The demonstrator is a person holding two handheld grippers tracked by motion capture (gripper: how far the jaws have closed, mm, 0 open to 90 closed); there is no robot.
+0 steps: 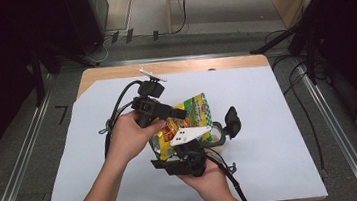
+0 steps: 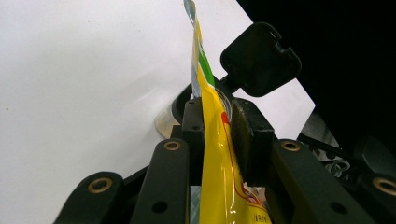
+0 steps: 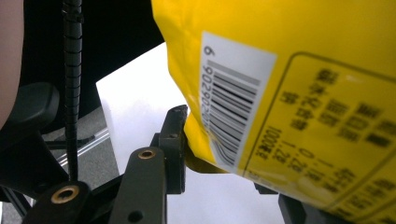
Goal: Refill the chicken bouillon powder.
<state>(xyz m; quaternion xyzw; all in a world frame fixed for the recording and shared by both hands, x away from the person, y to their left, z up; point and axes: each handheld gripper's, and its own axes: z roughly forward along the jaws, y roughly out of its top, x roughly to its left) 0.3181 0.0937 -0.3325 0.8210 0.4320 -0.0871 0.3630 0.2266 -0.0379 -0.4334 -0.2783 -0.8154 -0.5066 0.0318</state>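
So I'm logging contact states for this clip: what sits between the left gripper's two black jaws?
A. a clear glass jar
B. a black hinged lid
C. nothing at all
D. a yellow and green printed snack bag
D: in the left gripper view the left gripper has its two black jaws pressed on either side of the thin edge of the yellow and green printed snack bag.

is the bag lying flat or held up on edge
Held up on edge: the bag stands vertical, pinched by the left gripper, clear of the white sheet.

Bright table, dark surroundings, soft close-ups
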